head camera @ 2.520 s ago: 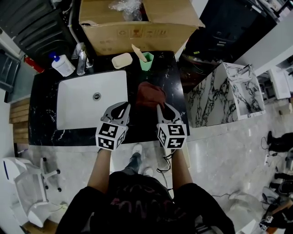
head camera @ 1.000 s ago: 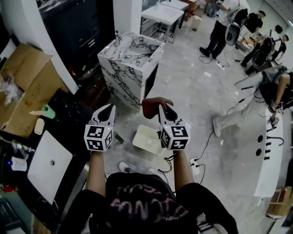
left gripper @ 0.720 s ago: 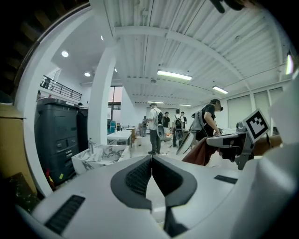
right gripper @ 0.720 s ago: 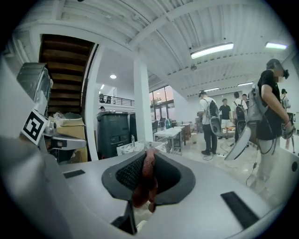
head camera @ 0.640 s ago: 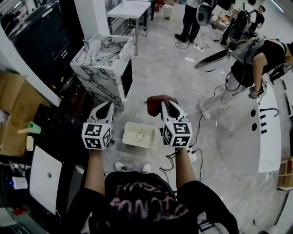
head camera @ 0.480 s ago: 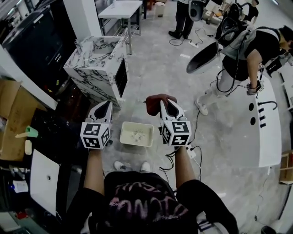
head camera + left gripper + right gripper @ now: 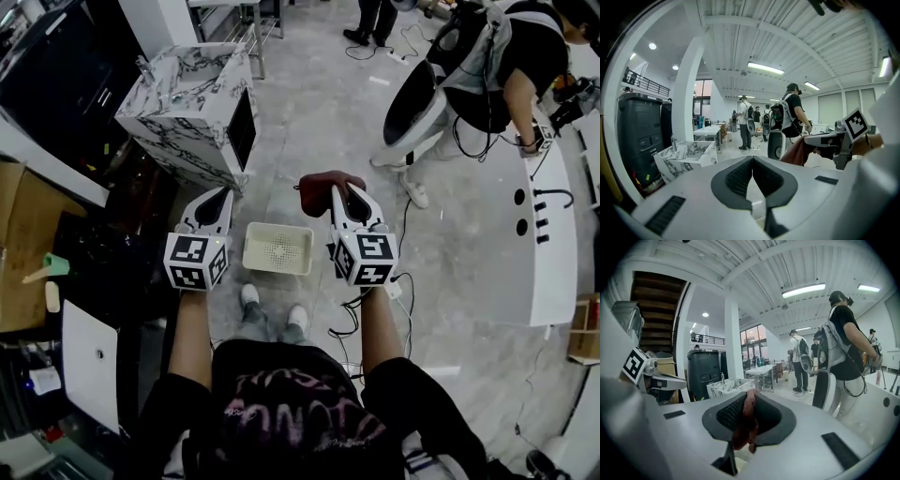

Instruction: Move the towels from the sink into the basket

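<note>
Forward, side by side: right claw (image 7: 345, 195) clamps towel (image 7: 321, 182), left claw (image 7: 217, 199) empty.

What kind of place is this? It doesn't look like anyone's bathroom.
Probably a big indoor workshop or test hall, not a home. A marble-patterned sink unit stands alone on a bare concrete floor. Several people, some wearing backpacks, stand under long strip lights on a ribbed ceiling.

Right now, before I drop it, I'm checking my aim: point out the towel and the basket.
towel (image 7: 319, 181): head view, on its bunched dark red fold.
basket (image 7: 278, 249): head view, on its bare perforated bottom.
</note>
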A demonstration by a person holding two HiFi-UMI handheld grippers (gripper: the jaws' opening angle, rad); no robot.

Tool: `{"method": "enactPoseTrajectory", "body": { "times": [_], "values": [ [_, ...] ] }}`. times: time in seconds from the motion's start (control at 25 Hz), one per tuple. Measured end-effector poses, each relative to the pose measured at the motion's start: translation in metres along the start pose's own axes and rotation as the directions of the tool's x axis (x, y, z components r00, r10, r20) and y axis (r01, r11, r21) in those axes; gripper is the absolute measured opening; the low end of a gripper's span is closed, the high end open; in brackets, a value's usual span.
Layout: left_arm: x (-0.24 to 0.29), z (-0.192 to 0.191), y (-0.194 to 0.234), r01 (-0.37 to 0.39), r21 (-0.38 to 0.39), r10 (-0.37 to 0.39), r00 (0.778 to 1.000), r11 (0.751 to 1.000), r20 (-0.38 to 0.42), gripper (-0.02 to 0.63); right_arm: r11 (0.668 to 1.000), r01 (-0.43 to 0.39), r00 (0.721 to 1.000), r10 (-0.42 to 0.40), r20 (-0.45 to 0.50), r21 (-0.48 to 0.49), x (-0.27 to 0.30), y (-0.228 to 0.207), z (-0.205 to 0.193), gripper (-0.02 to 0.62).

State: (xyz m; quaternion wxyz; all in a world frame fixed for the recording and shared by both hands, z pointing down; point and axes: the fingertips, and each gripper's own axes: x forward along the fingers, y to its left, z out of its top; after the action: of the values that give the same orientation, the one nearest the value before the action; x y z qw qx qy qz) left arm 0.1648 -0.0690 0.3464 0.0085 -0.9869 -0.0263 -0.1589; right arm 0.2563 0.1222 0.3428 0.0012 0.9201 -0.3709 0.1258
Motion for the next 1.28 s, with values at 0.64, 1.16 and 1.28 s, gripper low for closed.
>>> {"method": "enactPoseTrajectory", "body": {
  "times": [0.64, 1.16, 1.28],
  "values": [
    [0.071, -0.095, 0.045, 0.055, -0.075, -0.066, 0.987, 0.996, -0.15, 0.017, 0.997, 0.057, 0.985, -0.049, -0.166, 0.045, 0.069, 0.002, -0.099, 0.063],
    [0.12, -0.208, 0.055, 0.056, -0.159, -0.1, 0.953, 0.986, -0.284, 0.017, 0.994, 0.054, 0.952, -0.023, -0.305, 0.092, 0.111, -0.002, -0.212, 0.064],
    [0.129, -0.237, 0.057, 0.051, -0.177, -0.105, 0.945, 0.983, -0.31, 0.017, 0.989, 0.075, 0.944, -0.029, -0.329, 0.129, 0.118, -0.005, -0.24, 0.064]
  ]
}}
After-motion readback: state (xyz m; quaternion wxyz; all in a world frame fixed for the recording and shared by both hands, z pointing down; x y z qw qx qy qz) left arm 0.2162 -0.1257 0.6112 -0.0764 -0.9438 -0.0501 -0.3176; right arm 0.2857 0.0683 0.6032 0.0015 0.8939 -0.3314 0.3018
